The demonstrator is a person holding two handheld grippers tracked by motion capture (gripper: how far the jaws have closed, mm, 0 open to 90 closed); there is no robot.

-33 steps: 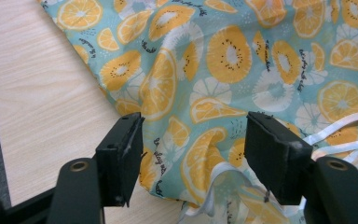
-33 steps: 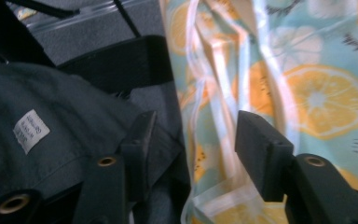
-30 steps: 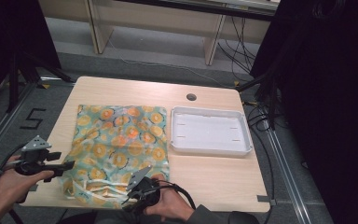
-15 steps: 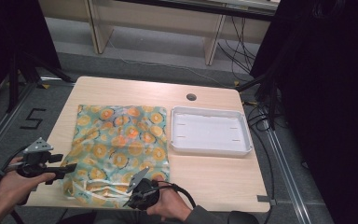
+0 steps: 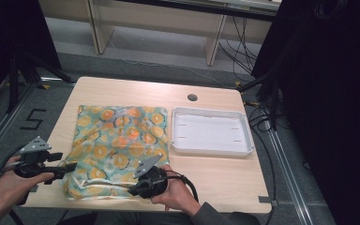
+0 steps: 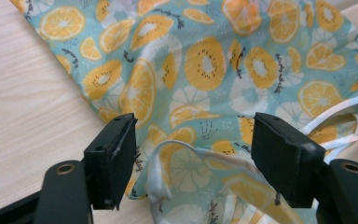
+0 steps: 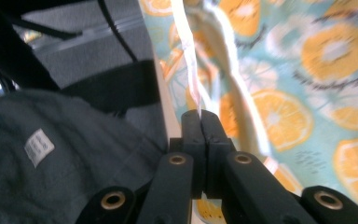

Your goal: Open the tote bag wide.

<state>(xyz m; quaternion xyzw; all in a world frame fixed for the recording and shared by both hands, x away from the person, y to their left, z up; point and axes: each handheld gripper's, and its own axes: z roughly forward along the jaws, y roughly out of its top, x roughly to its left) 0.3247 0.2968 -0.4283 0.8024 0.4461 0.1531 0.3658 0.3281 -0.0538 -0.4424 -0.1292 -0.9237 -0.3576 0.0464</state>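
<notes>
A cloth [image 5: 122, 140] printed with orange slices on teal lies flat on the table, with white straps bunched at its near edge. My left gripper [image 5: 70, 167] sits at the cloth's near-left corner. Its jaws have just been opening and stand open [image 6: 196, 144], with a loop of white strap [image 6: 161, 177] and rumpled cloth [image 6: 205, 60] between them, untouched by the pads. My right gripper [image 5: 132, 190] is at the near edge, pointing left. It is shut [image 7: 200, 116] on a thin white strap [image 7: 186, 56], which runs up taut from its tips beside the cloth [image 7: 317, 60].
A white rectangular tray [image 5: 213, 151] stands right of the cloth. Bare table [image 5: 225, 178] lies in front of it, with a cable hole [image 5: 192, 97] at the back. A dark sleeve [image 7: 51, 154] shows beside the right gripper at the table's near edge.
The right gripper has shut on the white strap and risen a little. The left gripper has stayed at the corner, its jaws slightly wider.
</notes>
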